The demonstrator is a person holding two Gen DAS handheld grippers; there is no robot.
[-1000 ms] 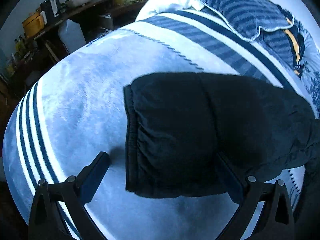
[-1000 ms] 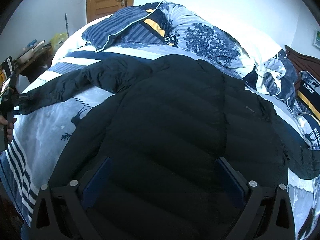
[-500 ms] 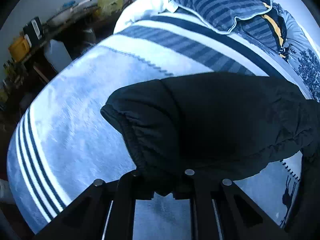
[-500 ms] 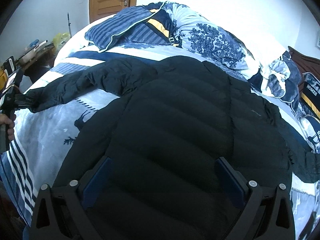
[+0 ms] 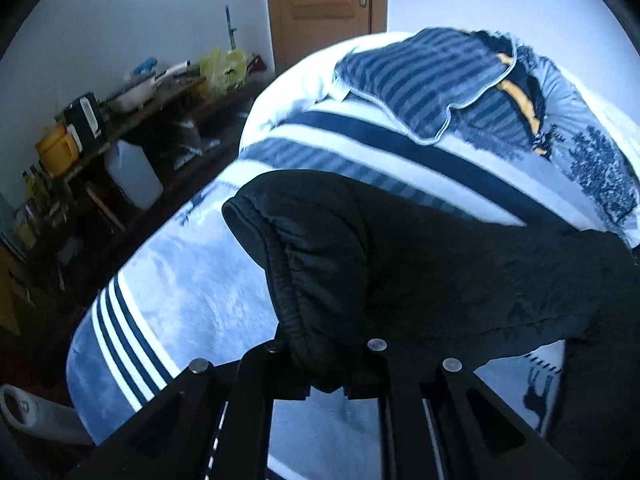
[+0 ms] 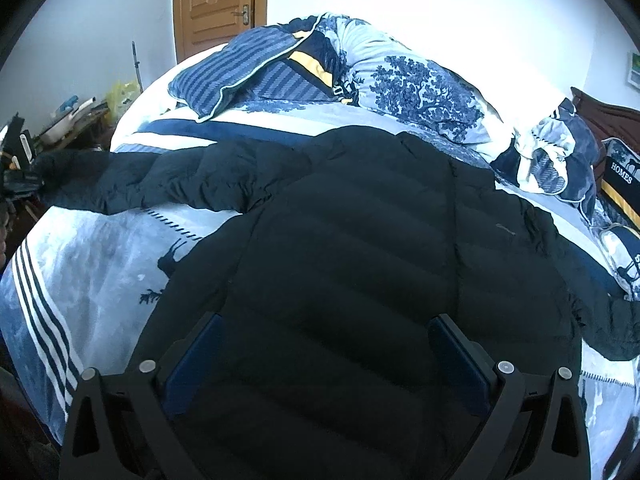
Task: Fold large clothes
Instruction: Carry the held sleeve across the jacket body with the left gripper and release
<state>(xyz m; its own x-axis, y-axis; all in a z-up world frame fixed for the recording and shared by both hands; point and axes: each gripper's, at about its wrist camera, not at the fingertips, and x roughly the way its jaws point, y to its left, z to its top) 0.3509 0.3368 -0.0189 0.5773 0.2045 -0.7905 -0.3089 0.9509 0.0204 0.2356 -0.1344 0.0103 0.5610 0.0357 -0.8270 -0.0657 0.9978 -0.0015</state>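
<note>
A large black puffer jacket [image 6: 360, 248] lies spread on the bed, its left sleeve [image 6: 160, 176] stretched out to the left. My left gripper [image 5: 326, 376] is shut on the elastic cuff [image 5: 296, 288] of that sleeve and holds it lifted above the blanket [image 5: 192, 288]. It shows small at the far left of the right wrist view [image 6: 20, 176]. My right gripper [image 6: 326, 356] is open and empty, hovering over the jacket's lower body.
Striped and tree-print pillows [image 6: 320, 76] lie at the head of the bed. More cushions [image 6: 560, 160] sit at the right. A cluttered shelf with a white jug [image 5: 132, 172] stands left of the bed. A wooden door [image 6: 218, 4] is behind.
My left gripper closed on the sleeve cuff and lifted it off the blanket. My right gripper stayed open and barely moved over the jacket body.
</note>
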